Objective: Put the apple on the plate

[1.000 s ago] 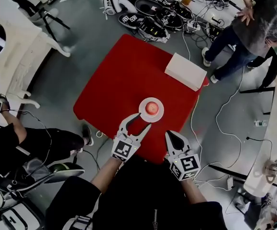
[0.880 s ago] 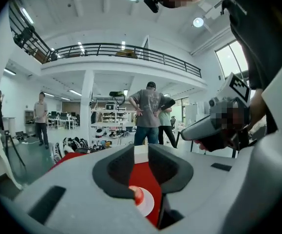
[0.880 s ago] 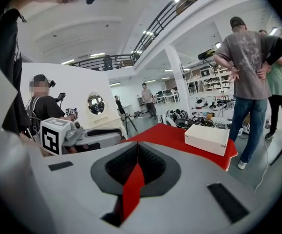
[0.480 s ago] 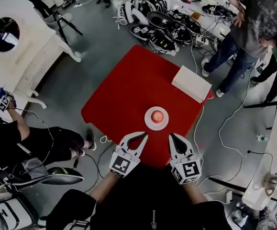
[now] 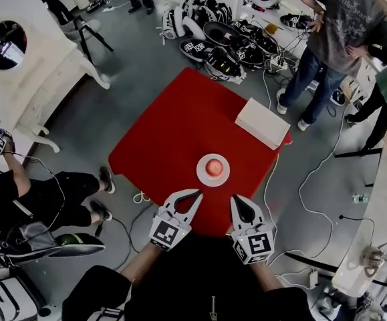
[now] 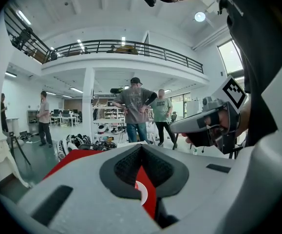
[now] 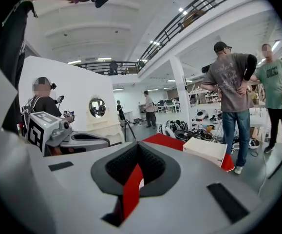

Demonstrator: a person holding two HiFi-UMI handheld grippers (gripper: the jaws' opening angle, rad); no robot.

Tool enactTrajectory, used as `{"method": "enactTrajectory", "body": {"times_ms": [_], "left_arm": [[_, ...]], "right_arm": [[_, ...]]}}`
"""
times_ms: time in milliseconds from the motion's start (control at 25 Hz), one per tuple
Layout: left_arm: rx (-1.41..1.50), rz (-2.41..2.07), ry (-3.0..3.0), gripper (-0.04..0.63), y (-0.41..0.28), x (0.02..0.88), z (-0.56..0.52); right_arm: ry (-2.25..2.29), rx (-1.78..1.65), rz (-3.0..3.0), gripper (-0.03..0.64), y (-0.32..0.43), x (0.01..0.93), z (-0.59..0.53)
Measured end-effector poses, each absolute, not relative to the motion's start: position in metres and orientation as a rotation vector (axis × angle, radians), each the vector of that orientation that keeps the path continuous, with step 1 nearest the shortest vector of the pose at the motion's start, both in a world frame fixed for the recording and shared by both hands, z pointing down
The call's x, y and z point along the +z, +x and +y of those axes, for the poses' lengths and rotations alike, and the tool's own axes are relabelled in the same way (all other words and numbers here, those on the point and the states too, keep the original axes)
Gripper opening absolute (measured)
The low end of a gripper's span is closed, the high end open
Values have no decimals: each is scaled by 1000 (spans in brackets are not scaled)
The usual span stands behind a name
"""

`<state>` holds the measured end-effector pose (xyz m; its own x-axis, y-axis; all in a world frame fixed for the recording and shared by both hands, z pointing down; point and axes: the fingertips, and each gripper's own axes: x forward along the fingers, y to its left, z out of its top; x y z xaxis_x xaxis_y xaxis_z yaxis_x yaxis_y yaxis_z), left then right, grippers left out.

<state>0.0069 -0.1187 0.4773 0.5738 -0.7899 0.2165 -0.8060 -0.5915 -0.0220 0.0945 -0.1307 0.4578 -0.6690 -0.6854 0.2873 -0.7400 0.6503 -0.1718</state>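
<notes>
Round red apple [image 5: 214, 166] on smooth white plate [image 5: 202, 175], square red bench [image 5: 170, 132], left gripper [image 5: 195, 195] and right gripper [image 5: 237, 199] pressed together, empty

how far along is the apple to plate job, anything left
Done: the apple sits on the white plate, on the red table. In hand: nothing. The left gripper and right gripper are both shut and empty, at the table's near edge, apart from the plate. Left: nothing that shows; the job looks complete.
</notes>
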Motion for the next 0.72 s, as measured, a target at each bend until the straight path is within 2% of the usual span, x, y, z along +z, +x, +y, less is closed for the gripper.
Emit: {"method": "enactTrajectory", "body": {"times_ms": [720], "left_arm": [[305, -1323, 2753, 6, 30, 486, -125]], "right_arm": [[1210, 422, -2651, 9, 113, 467, -130]]}}
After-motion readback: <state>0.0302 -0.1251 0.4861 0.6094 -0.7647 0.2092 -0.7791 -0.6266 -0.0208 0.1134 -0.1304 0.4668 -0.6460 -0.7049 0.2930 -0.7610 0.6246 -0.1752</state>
